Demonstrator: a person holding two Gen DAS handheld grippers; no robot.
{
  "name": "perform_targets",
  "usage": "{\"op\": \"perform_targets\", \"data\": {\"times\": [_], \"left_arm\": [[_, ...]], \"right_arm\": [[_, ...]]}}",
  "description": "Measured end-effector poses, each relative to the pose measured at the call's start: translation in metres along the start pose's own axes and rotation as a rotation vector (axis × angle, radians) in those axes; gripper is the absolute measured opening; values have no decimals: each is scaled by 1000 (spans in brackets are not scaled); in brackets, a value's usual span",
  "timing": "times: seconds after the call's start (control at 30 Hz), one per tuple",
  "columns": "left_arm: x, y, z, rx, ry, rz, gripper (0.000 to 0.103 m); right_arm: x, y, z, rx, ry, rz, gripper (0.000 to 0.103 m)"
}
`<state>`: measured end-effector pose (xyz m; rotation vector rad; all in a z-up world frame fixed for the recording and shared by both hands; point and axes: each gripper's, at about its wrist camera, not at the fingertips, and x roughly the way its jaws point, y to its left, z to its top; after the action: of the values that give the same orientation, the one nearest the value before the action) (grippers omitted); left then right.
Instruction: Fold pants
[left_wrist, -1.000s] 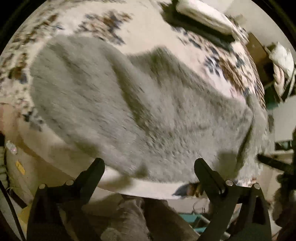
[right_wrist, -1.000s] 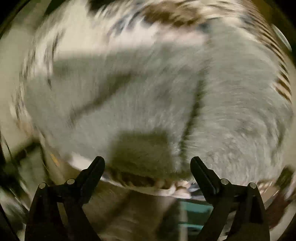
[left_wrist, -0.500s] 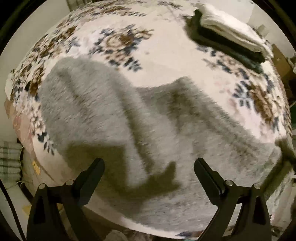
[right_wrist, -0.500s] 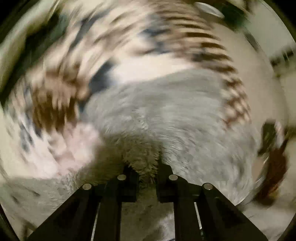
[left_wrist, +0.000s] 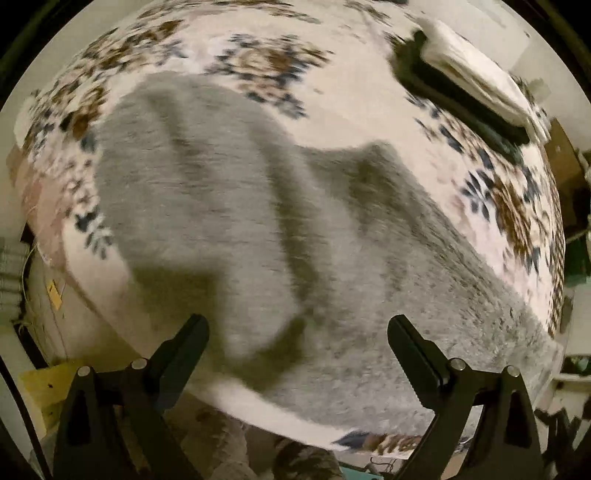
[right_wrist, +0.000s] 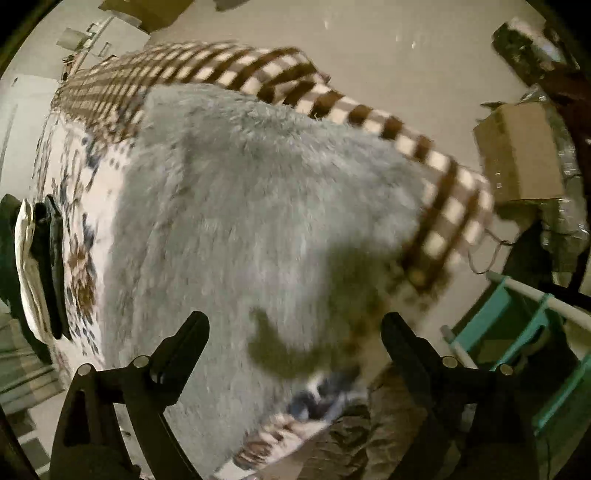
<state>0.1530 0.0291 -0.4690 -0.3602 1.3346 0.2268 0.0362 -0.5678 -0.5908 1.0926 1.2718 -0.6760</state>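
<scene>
Pants (left_wrist: 280, 236) lay spread, grey and fuzzy, across floral blanket (left_wrist: 354, 107); left gripper (left_wrist: 298, 343) and right gripper (right_wrist: 295, 339) hovered above, jaws spread wide, empty.

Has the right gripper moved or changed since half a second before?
Yes. The right gripper, then shut on the grey pants, is open now and has swung toward the checked blanket edge and cardboard box.

- Floral-patterned bed cover (left_wrist: 362, 110), cream with brown and navy blooms, spread across the whole bed.
- Grey fleece pants (left_wrist: 258, 229) lying flat on the cover, rumpled by a long crease.
- Beyond the pants, at the cover's far edge: stack of folded clothes (left_wrist: 472, 88), white over dark.
- Brown-and-white checked blanket (right_wrist: 436, 192) along the cover's edge, just beside the pants.
</scene>
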Motion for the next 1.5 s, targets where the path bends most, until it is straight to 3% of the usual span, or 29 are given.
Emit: {"op": "perform_targets", "data": {"times": [0.13, 0.2, 0.37, 0.5, 0.53, 0.57, 0.6, 0.63, 0.7, 0.8, 0.9, 0.97, 1.0, 1.03, 1.07, 1.1, 1.13, 1.17, 1.3, 1.4, 1.47, 1.5], "left_arm": [[-11, 58, 22, -56, -21, 5, 99], [-13, 94, 42, -95, -51, 25, 99], [8, 163, 99, -195, -63, 8, 98], [33, 199, 136, -271, -42, -90, 97], [39, 204, 142, -282, -43, -118, 91], [45, 208, 146, -292, -52, -133, 60], [50, 211, 148, -299, -57, -172, 38], [54, 213, 149, -299, -46, -191, 17], [38, 219, 139, -313, -103, -209, 13], [5, 228, 115, -271, -201, -146, 12], [32, 253, 95, -307, -103, -90, 13], [56, 265, 89, -348, 2, -101, 20], [57, 266, 87, -366, 18, -115, 22], [53, 266, 86, -376, 19, -120, 31], [44, 264, 85, -366, 9, -105, 45], [36, 260, 84, -350, -5, -92, 55], [28, 257, 83, -329, -22, -79, 74], [18, 251, 82, -291, -50, -44, 81], [7, 223, 90, -163, -95, 64, 87], [16, 198, 102, -91, -88, 57, 87], [21, 183, 108, -52, -95, 53, 87], [24, 175, 111, -30, -98, 55, 87]], "right_arm": [[16, 52, -70, -134, 106, 66, 97], [38, 74, -115, -169, 202, 101, 95], [103, 121, -221, -129, 351, 164, 92], [131, 123, -271, -19, 384, 162, 86], [138, 124, -280, 17, 377, 179, 76], [142, 125, -284, 32, 366, 186, 66], [144, 127, -287, 37, 354, 191, 31], [145, 130, -290, 35, 331, 188, 11], [136, 141, -295, 8, 275, 176, 10], [107, 160, -304, -124, 224, 167, 10], [114, 171, -316, -240, 269, 74, 11], [135, 177, -320, -310, 391, -22, 23], [136, 171, -316, -337, 428, -53, 43], [132, 177, -317, -369, 447, -61, 64], [118, 188, -319, -425, 439, -71, 71], [105, 198, -320, -483, 428, -92, 73], [88, 211, -324, -548, 408, -103, 73], [71, 231, -328, -619, 378, -112, 73], [59, 327, -334, -843, 310, -39, 73], [94, 432, -316, -1033, 225, 3, 73], [130, 484, -323, -1144, 259, -34, 73], [145, 502, -321, -1184, 278, -45, 66]]}}
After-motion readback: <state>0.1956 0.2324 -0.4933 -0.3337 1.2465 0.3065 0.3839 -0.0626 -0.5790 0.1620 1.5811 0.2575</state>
